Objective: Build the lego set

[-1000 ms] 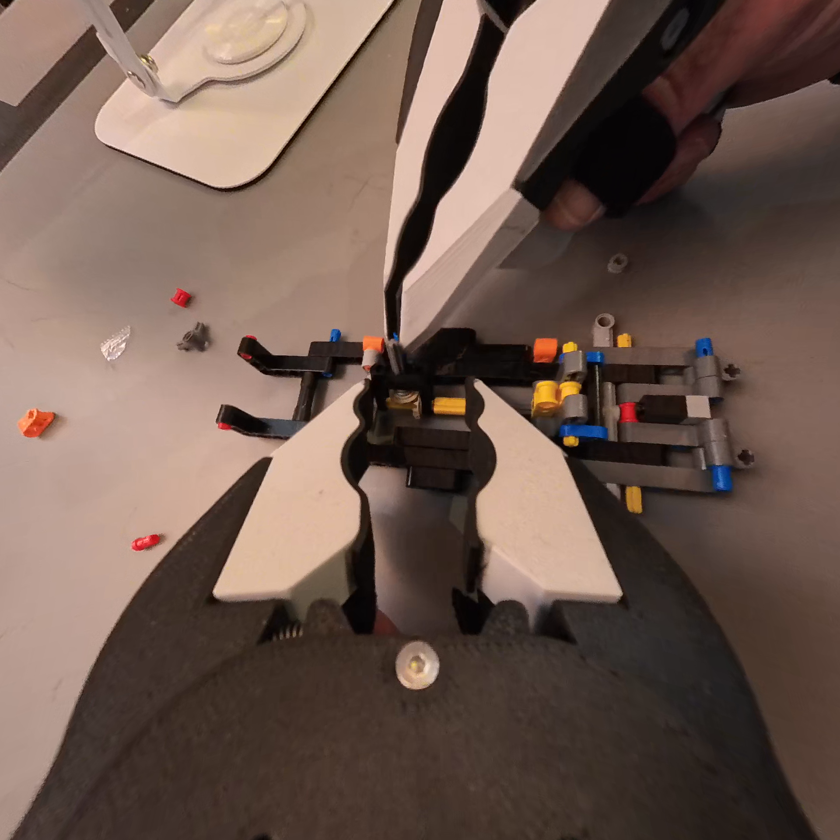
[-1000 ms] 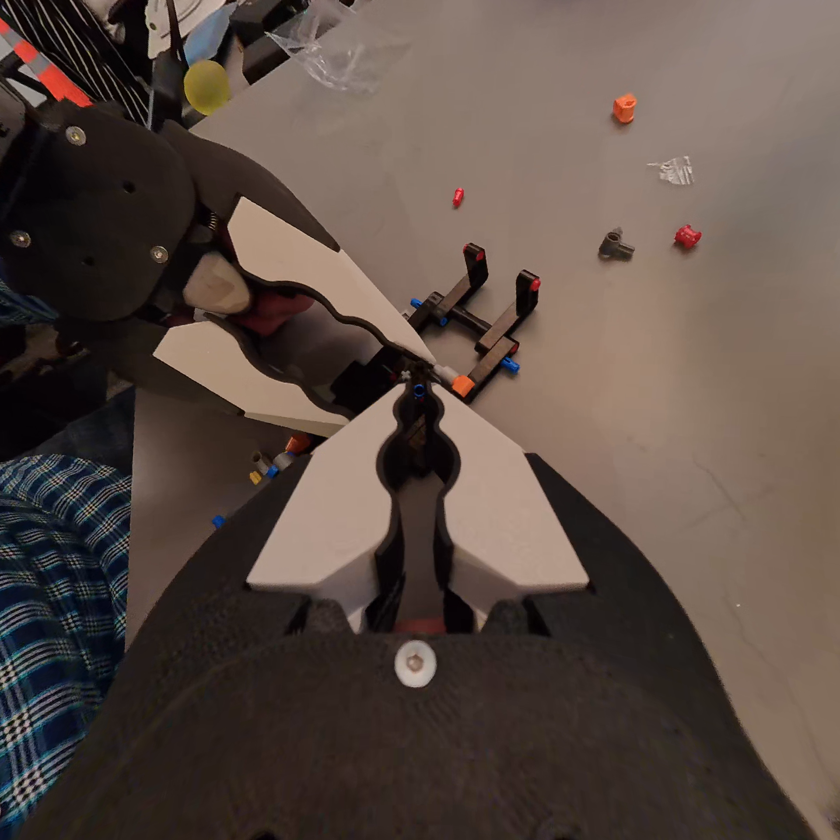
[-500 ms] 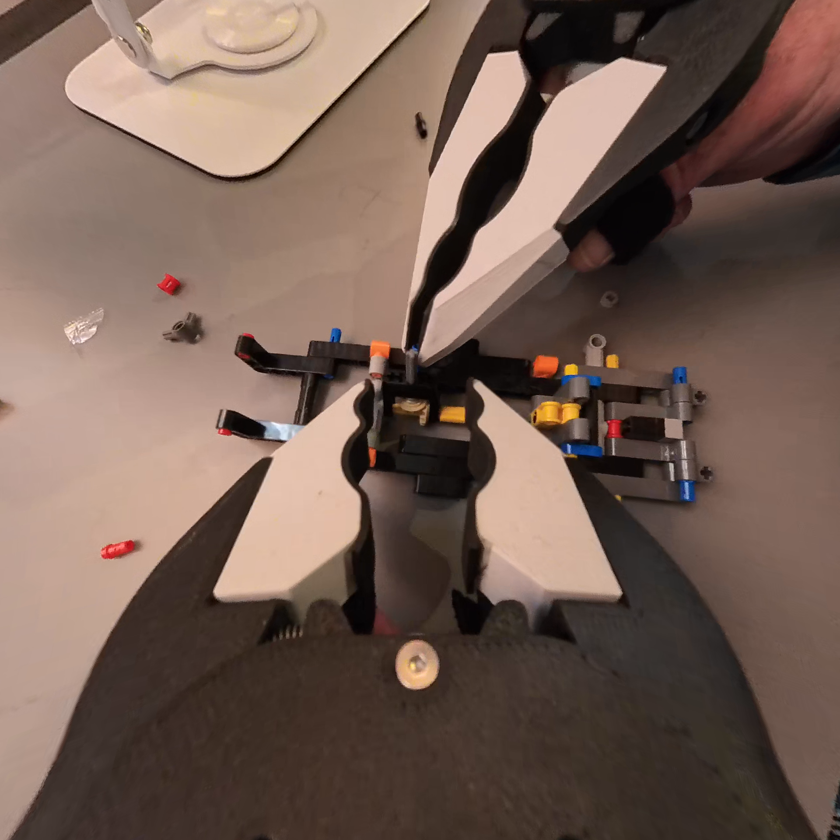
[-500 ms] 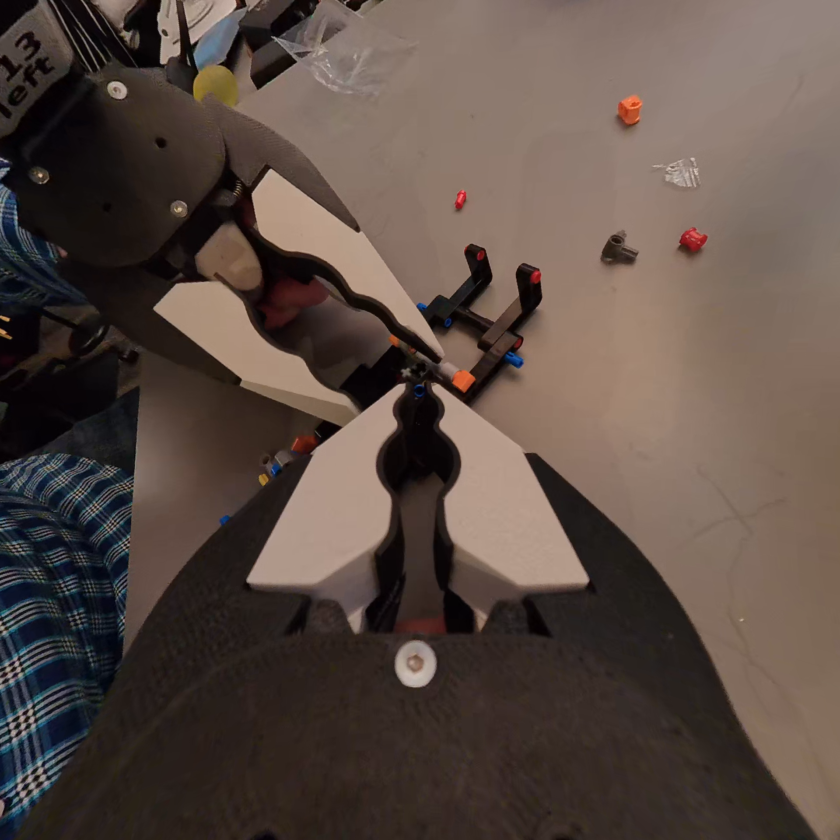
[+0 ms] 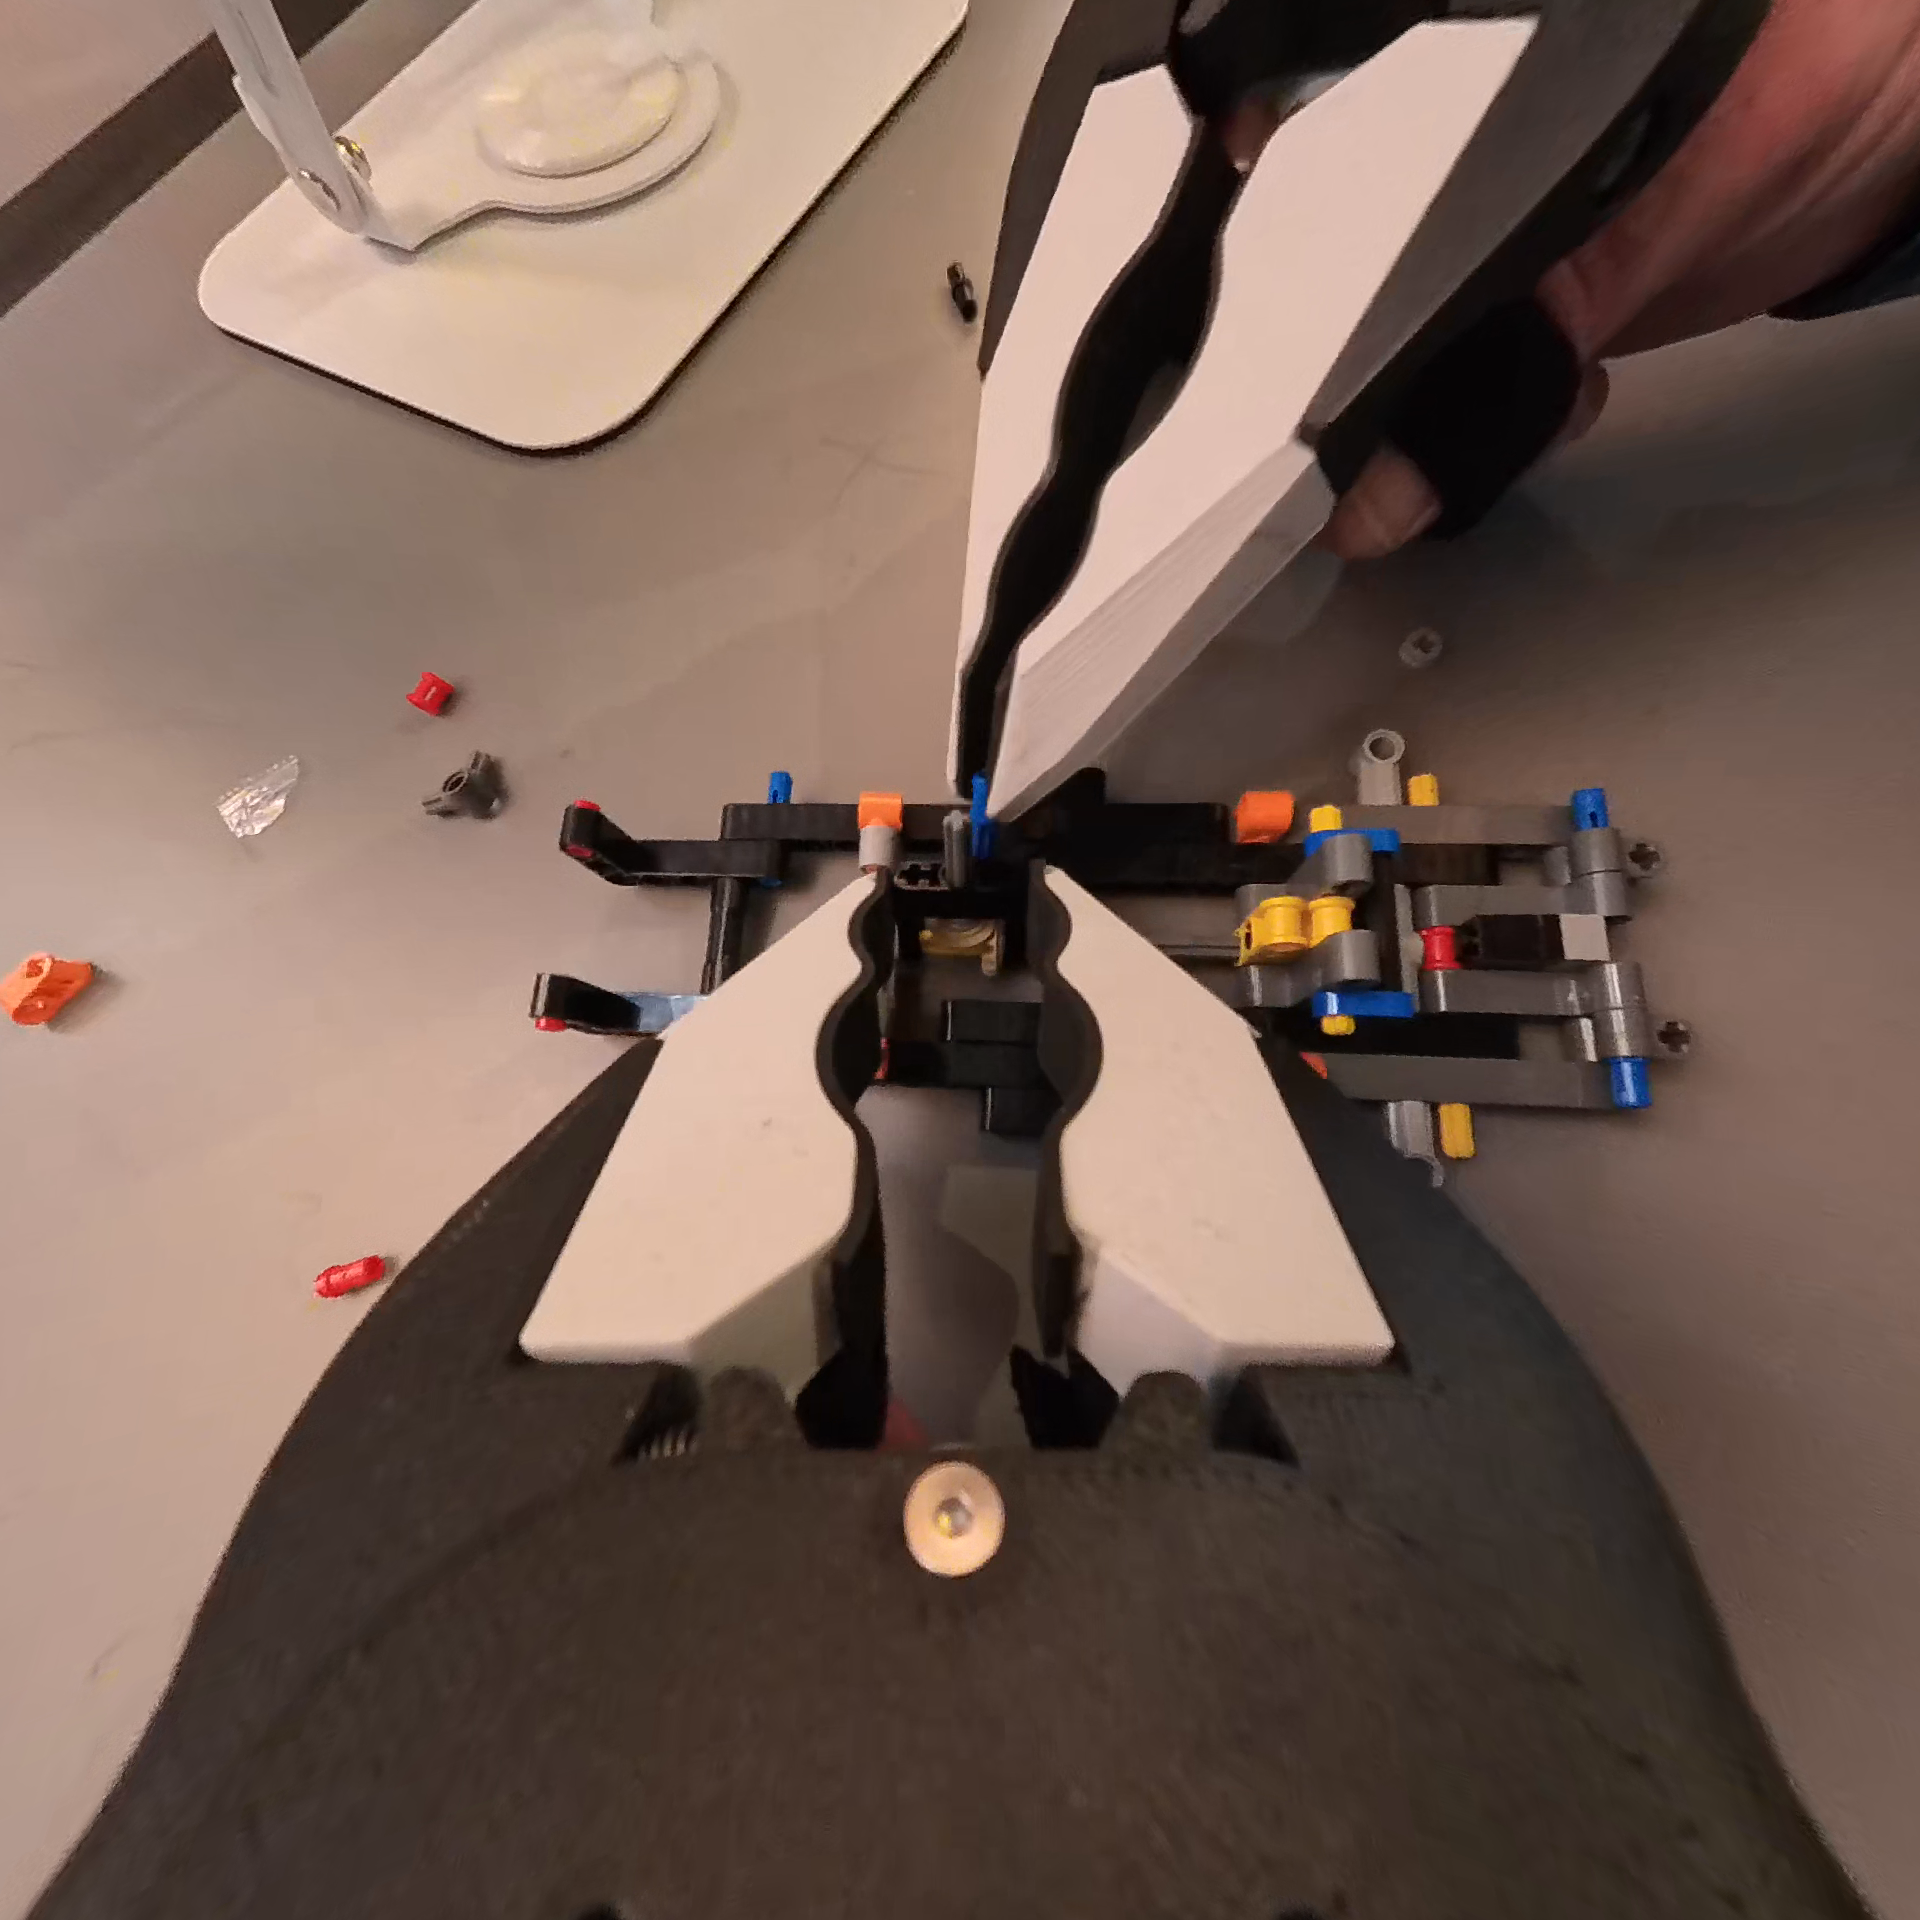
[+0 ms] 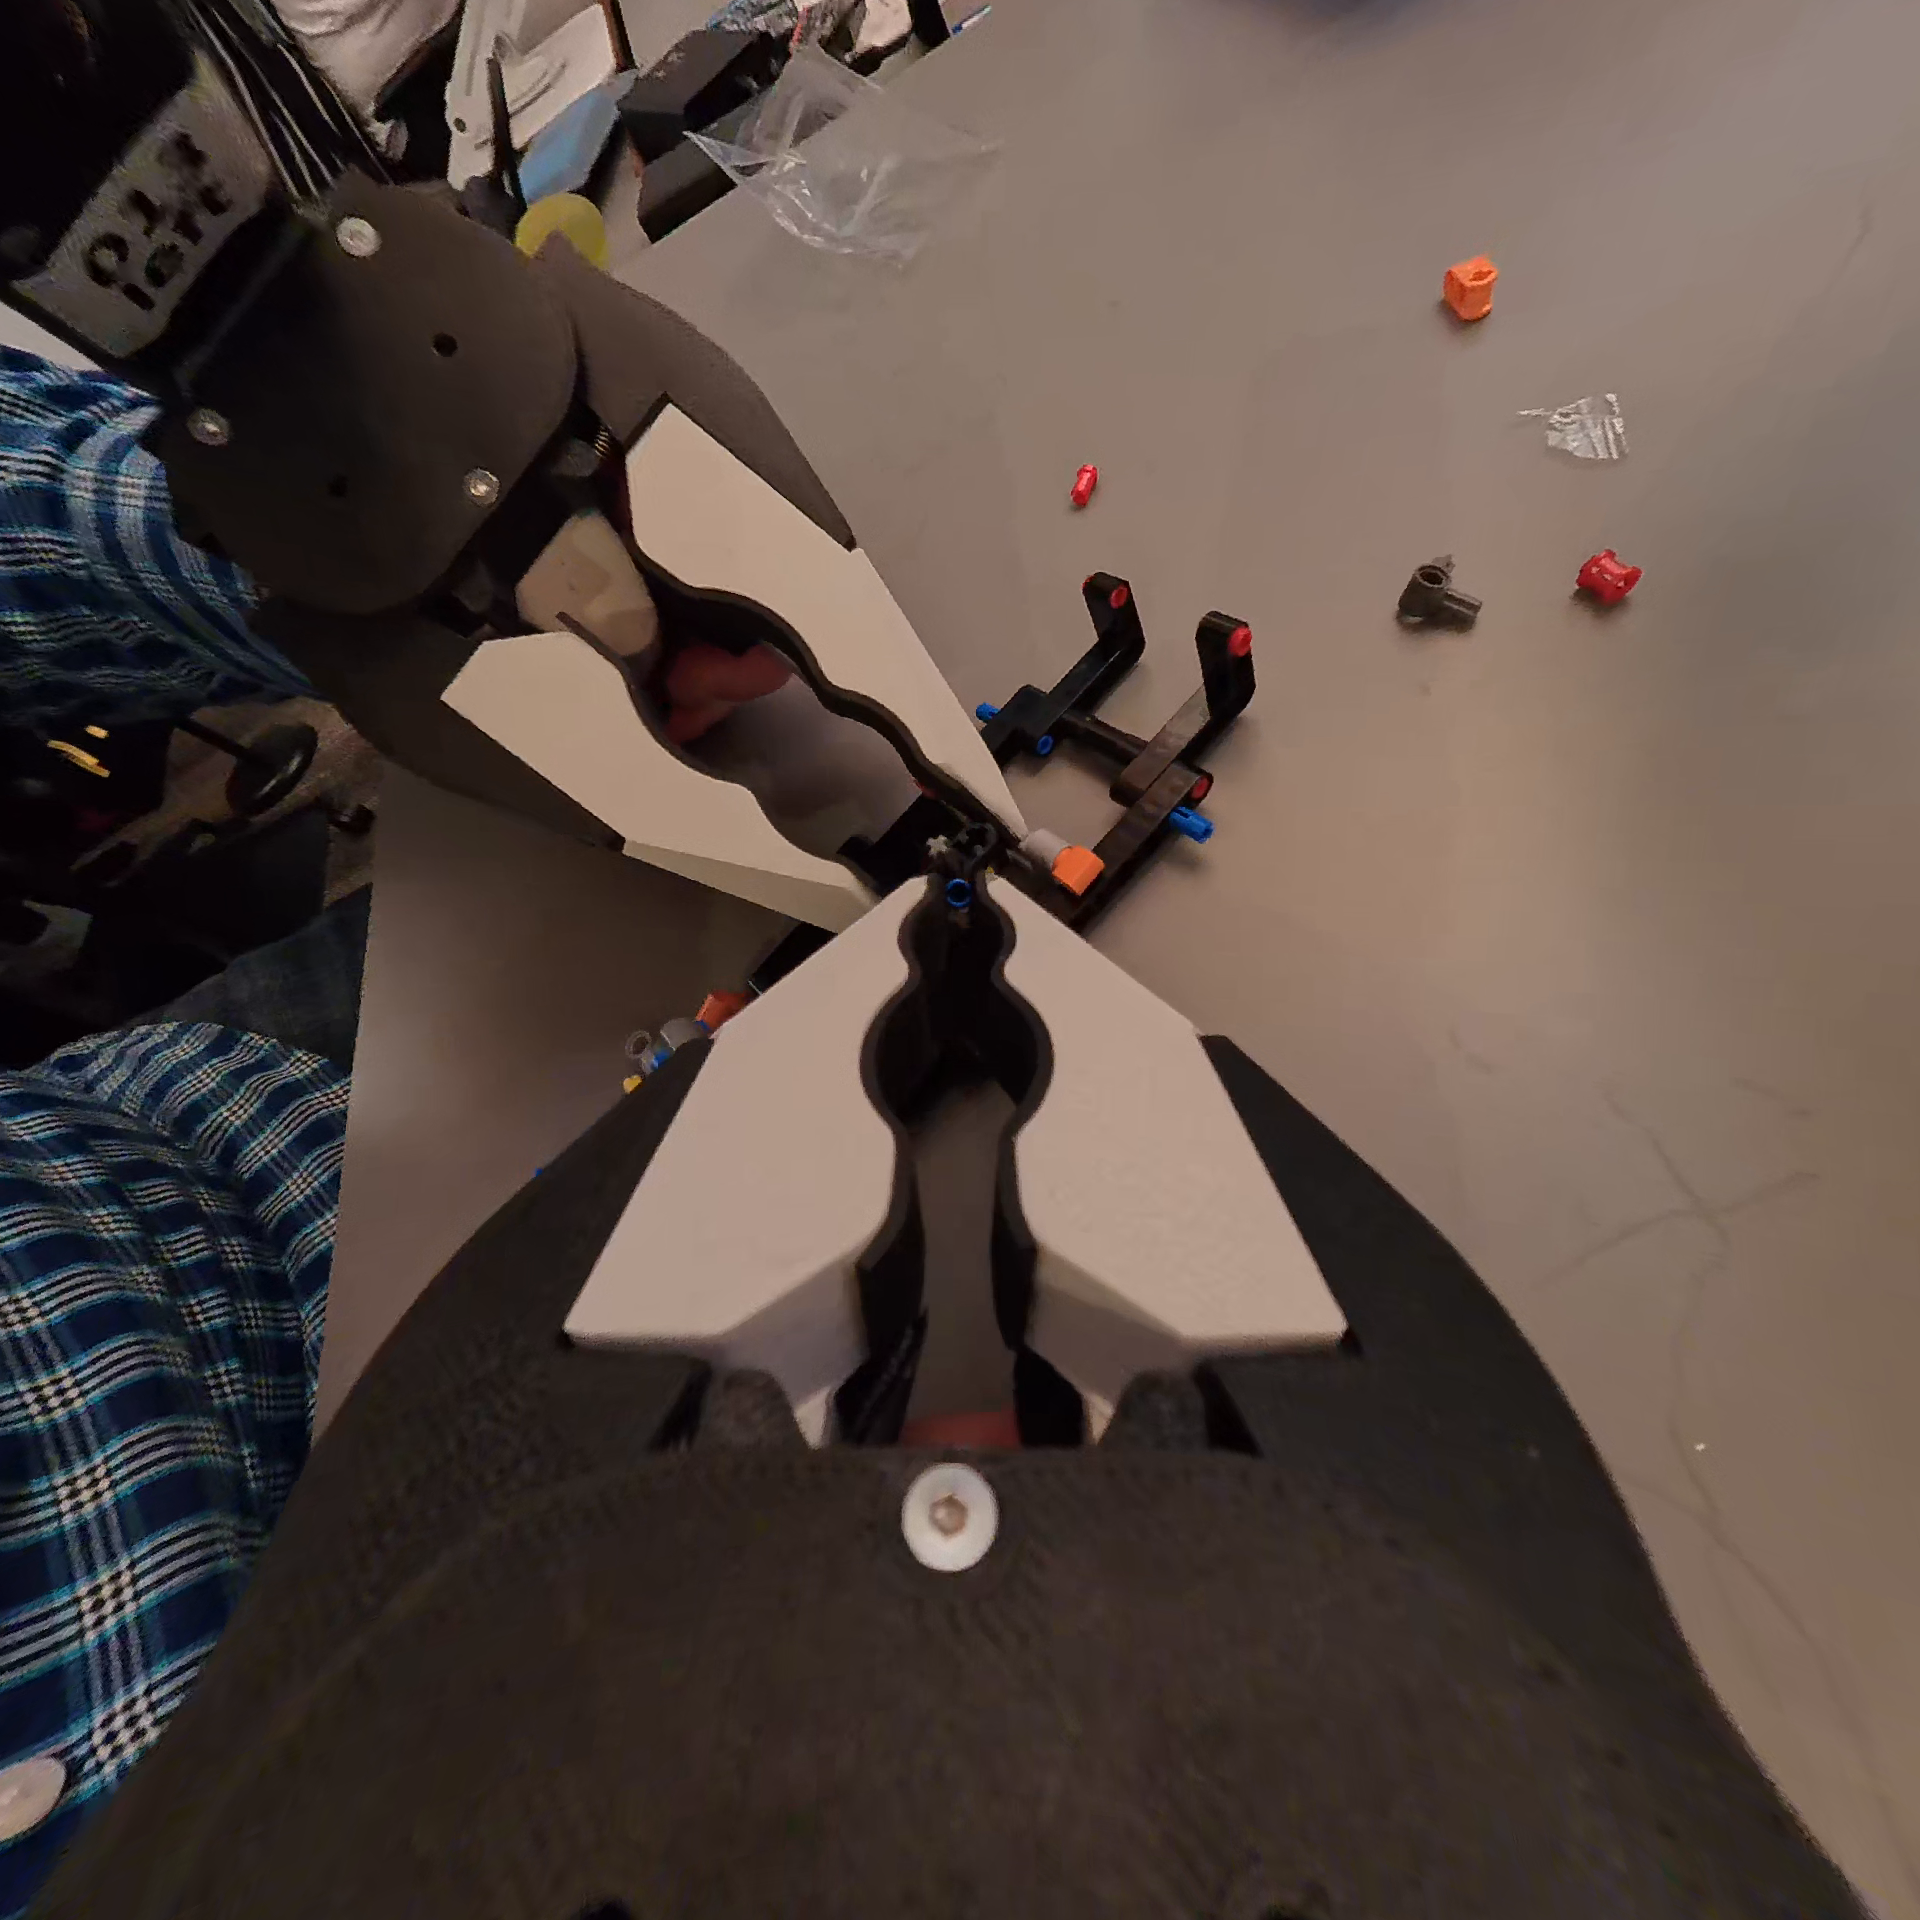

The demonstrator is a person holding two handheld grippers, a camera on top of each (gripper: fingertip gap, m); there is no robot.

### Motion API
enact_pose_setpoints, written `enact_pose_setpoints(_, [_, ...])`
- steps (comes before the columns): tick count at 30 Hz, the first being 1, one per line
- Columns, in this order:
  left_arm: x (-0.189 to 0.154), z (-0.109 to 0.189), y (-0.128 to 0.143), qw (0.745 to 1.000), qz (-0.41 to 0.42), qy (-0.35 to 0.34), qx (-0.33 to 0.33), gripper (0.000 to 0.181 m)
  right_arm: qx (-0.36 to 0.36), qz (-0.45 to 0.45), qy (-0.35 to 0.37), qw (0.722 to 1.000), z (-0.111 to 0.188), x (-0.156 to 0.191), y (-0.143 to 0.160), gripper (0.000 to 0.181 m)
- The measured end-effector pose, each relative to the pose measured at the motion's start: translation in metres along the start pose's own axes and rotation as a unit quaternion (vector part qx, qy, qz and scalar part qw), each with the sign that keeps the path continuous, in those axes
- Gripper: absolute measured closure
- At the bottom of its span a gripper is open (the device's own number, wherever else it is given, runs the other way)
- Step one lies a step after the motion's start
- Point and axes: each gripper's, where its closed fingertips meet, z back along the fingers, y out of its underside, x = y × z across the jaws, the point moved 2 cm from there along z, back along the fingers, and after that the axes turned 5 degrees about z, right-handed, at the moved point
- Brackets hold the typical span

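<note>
Sprawling across the grey table (image 5: 312, 582), the lego chassis (image 5: 1455, 997) lies flat at the centre of the left wrist view, a light, rigid lattice of black and grey beams that would likely flex or pop apart at its pin joints if pinched by a thin arm; the thick black middle block is the safer hold. The left gripper (image 5: 961, 883) reaches in from 6 o'clock, its fingers clamped around that middle block. The right gripper (image 5: 977, 790) slants down from 1 o'clock, held in a gloved hand (image 5: 1475, 416), its tips pinched on a small blue pin (image 5: 979, 802) at the far beam. That pin is tiny, hard and slippery, and looks easy to drop. Loose bits lie toward 9 o'clock, among them a red pin (image 5: 348, 1276).
</note>
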Motion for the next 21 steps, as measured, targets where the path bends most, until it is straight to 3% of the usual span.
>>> enact_pose_setpoints(9, [-0.0012, -0.0004, 0.0004, 1.0, -0.014, -0.007, 0.001, 0.158, 0.004, 0.024, -0.011, 1.0, 0.0, 0.0088, -0.0004, 0.181])
enact_pose_setpoints(21, [-0.0011, 0.0001, 0.0015, 1.0, -0.013, 0.0, 0.002, 0.158, 0.04, 0.138, -0.062, 0.988, 0.0012, 0.0063, 0.0005, 0.181])
